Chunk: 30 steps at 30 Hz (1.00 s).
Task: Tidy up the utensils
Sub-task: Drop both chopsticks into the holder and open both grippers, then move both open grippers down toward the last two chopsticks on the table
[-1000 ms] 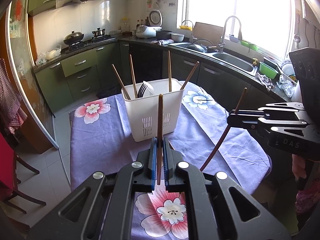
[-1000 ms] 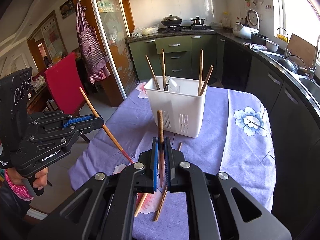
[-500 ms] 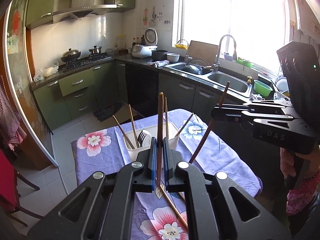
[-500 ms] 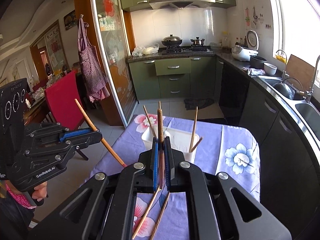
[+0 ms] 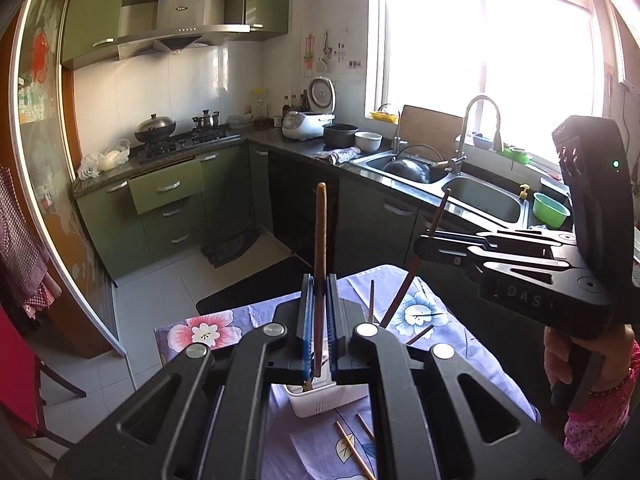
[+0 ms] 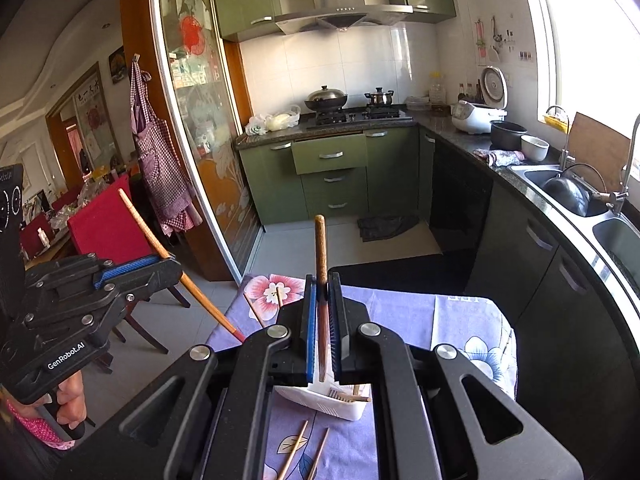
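Observation:
My left gripper [image 5: 319, 280] is shut on a brown chopstick [image 5: 320, 232] that stands upright between its blue pads. My right gripper [image 6: 323, 280] is shut on a dark brown chopstick [image 6: 321, 248], also upright. Both are held high above the white utensil basket [image 5: 324, 398], which shows mostly hidden under the jaws in both views [image 6: 340, 402]. Chopsticks stand in the basket [image 5: 371, 300]. Loose chopsticks lie on the purple floral tablecloth [image 6: 296, 448] in front of the basket. The right gripper shows in the left wrist view [image 5: 424, 246], and the left in the right wrist view [image 6: 168, 264].
The purple floral cloth [image 6: 460, 320] covers a small table. Green kitchen cabinets [image 5: 168, 200], a stove with pots [image 6: 352, 112] and a sink counter [image 5: 460, 184] lie beyond. A red chair [image 6: 104, 228] stands to the left of the table.
Both grippers have risen well above the table with their chopsticks still held. The basket has dropped to the bottom of both views, under the jaws.

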Available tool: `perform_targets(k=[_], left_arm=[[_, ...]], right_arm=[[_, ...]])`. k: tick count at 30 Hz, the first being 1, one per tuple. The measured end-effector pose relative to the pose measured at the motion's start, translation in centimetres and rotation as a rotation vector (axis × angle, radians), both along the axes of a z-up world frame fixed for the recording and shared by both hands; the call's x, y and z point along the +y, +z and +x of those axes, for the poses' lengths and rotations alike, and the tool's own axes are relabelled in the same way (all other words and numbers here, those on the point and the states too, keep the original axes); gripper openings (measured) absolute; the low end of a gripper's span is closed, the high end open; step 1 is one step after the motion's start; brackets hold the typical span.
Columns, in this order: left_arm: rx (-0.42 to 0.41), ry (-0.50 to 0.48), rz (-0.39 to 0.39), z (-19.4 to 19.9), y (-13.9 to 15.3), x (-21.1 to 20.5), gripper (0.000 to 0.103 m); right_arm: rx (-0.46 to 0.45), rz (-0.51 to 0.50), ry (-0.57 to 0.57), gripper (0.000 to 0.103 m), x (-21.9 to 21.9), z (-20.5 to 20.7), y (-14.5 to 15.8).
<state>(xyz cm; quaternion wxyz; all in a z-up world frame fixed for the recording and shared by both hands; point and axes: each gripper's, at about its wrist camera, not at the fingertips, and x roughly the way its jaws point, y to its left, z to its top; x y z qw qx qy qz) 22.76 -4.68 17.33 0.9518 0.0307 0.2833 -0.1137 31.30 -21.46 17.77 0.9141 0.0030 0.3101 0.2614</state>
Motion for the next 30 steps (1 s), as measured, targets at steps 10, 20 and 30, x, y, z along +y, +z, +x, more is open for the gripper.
perform_targets(k=[10,20,30], left_arm=[[0.158,0.024,0.022,3.8,-6.1,0.7,0.007],[0.141,0.018,0.016,1.5,-5.3,0.7,0.032],[0.172,-0.002,0.002,-5.4,-7.6,-0.1,0.056]], right_arm=[[0.116,-0.081,0.029,0.007,2.1,3.0,-6.9],[0.05,-0.041,0.034,0.01,1.2,-0.9,-4.5],[-0.03,0.0,0.046,0.017,-4.7,-11.8,-4.6]])
